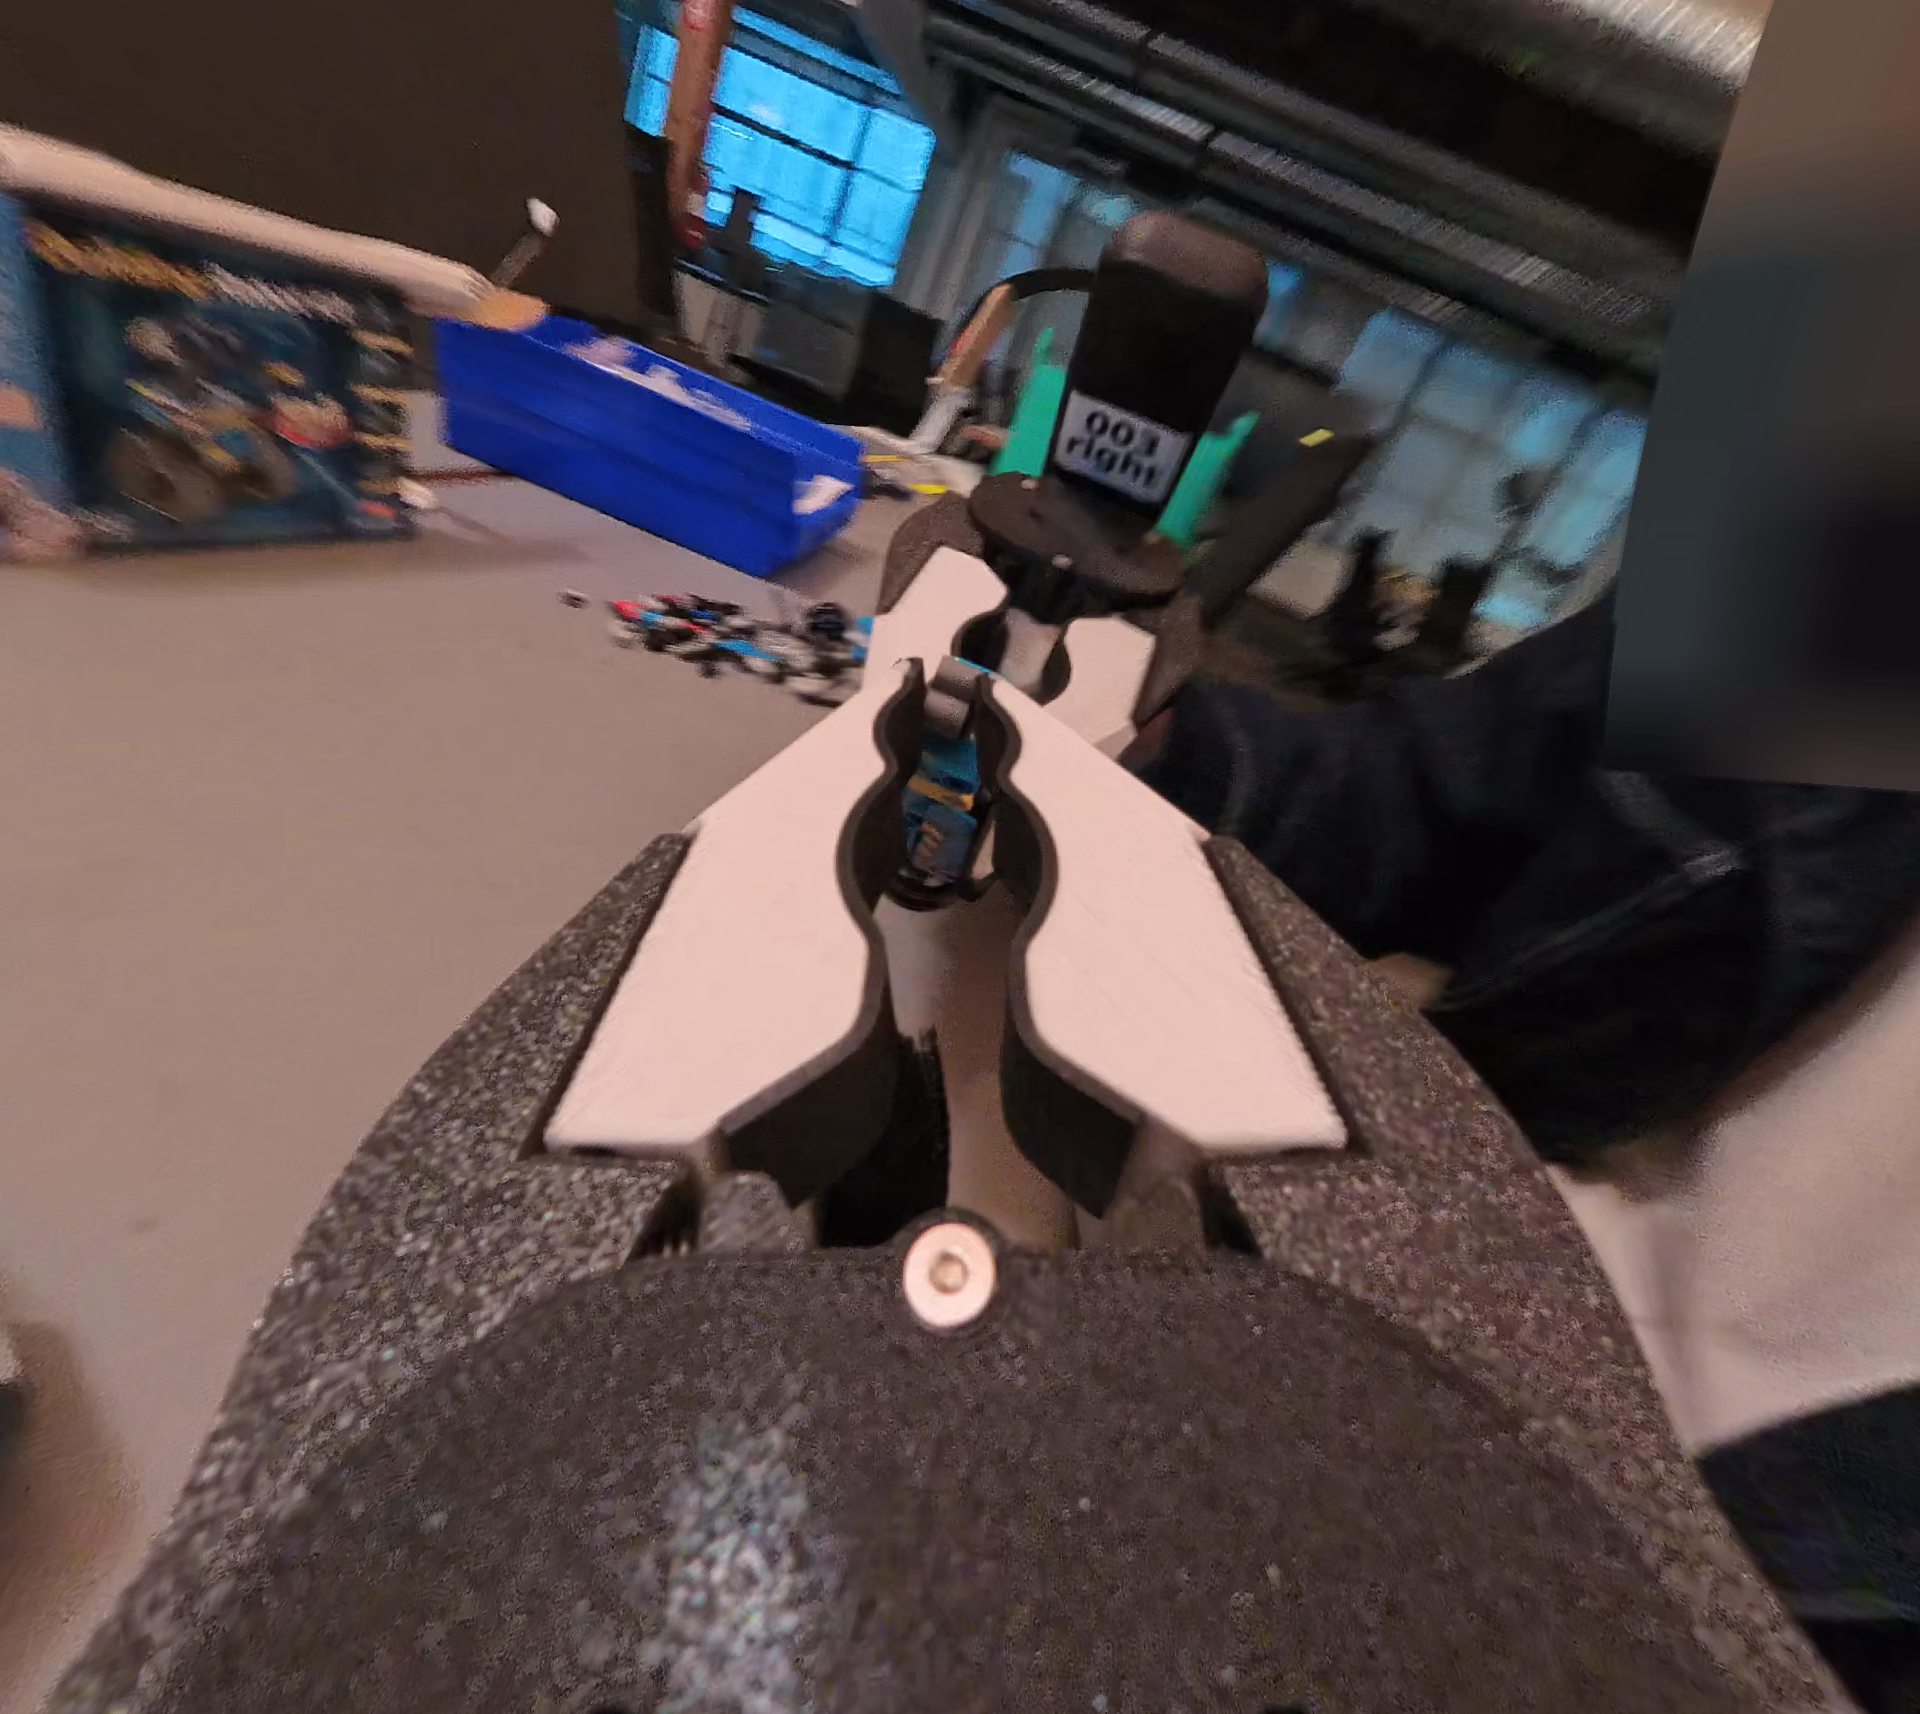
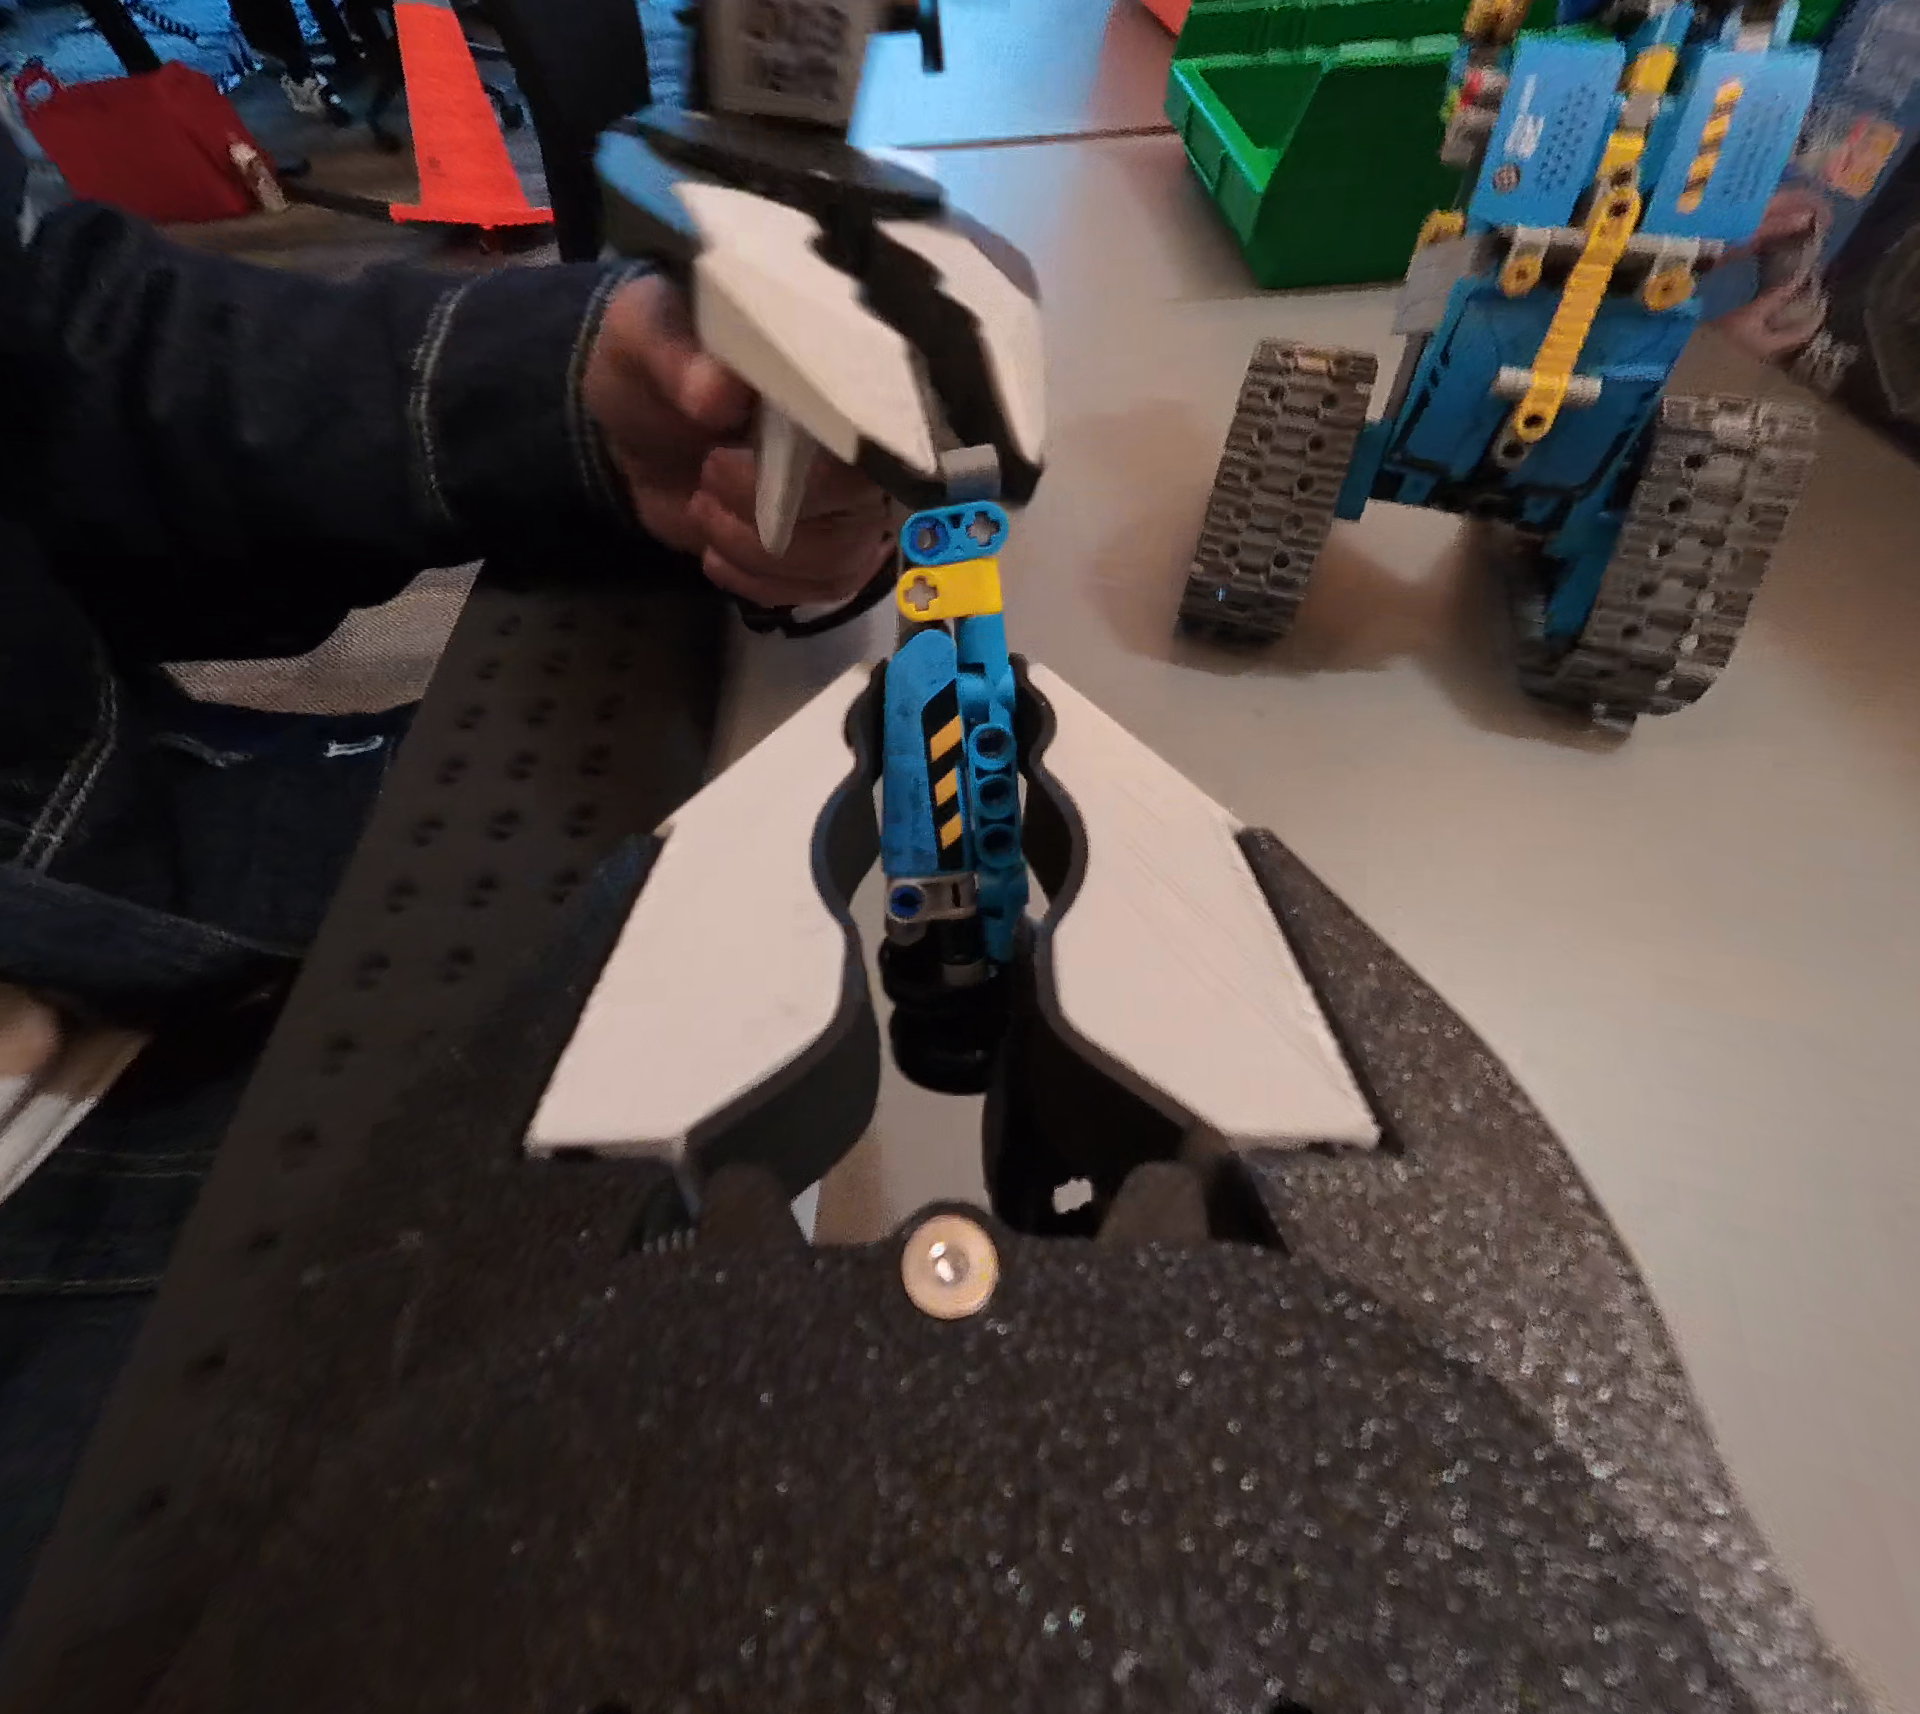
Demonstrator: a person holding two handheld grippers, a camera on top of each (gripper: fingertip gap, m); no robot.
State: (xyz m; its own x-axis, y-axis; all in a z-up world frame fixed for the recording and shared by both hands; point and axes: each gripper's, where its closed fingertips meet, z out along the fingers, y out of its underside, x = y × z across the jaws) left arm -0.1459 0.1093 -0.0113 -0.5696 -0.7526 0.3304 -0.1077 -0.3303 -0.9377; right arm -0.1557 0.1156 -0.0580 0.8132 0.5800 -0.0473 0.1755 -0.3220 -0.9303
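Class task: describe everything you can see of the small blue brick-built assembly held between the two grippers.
The slim blue plastic brick-built assembly carries a black-and-yellow striped panel, a pin-holed beam, yellow and blue connectors near the top and a black ribbed end. It stands upright above the table, clamped in the right gripper; the left gripper pinches its grey tip.

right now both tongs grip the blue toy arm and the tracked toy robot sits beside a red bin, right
Not quite: the bin beside the tracked toy robot is green, as the right wrist view shows. The rest holds: the right tongs and left tongs both grip the blue toy arm.
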